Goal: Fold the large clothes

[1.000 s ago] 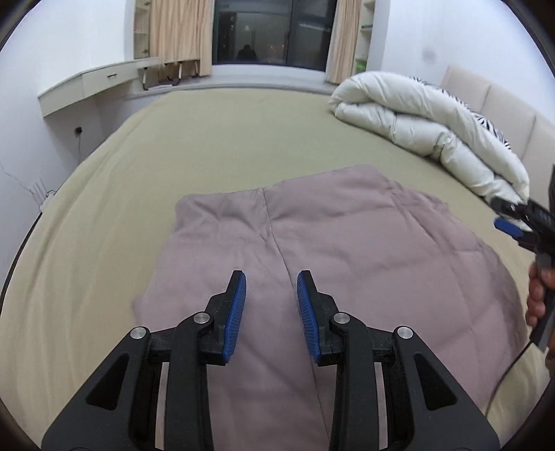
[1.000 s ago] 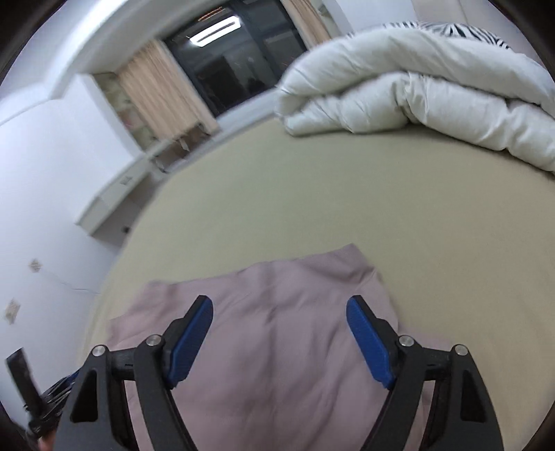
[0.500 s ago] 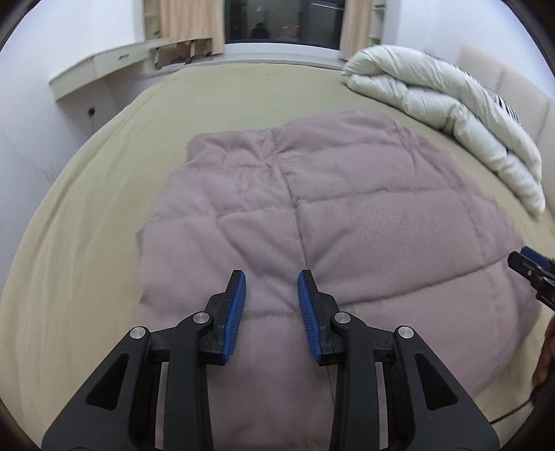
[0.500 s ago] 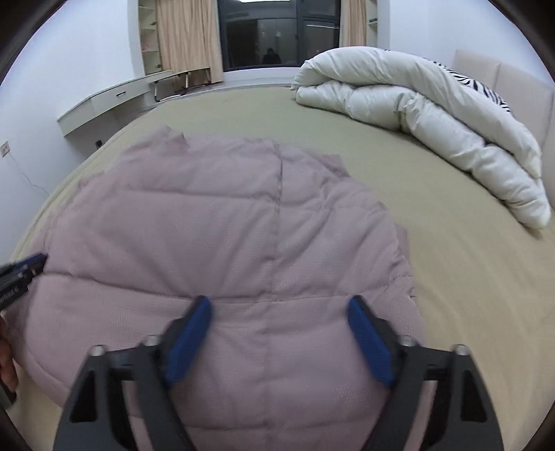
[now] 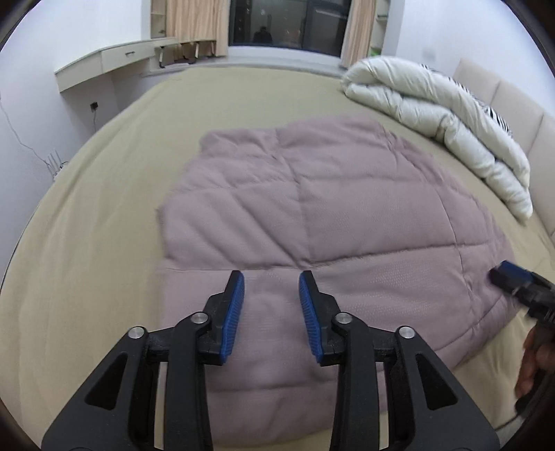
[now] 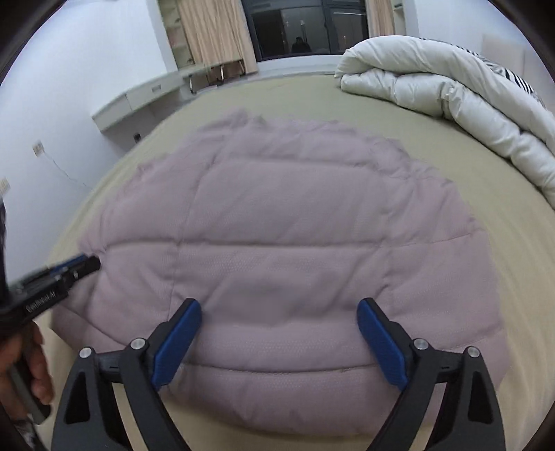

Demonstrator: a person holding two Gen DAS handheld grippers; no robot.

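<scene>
Your pink quilted blanket (image 5: 333, 222) lies flat on the tan bed (image 5: 104, 208). Your left gripper (image 5: 271, 305) hangs over its near edge, fingers a little apart, holding nothing. Your right gripper (image 6: 279, 333) is spread wide, also holding nothing. Only the right view shows the blanket's whole right edge. The white duvet (image 6: 451, 97) sits behind the blanket.

Even, soft indoor light falls across both views with faint shadows; the window (image 5: 284, 26) is dark and reflective. Fisheye distortion bows the bed (image 5: 86, 243) and blackens the corners. Motion blur smears the mauve quilted garment (image 6: 277, 225) and the right gripper (image 5: 513, 277)
</scene>
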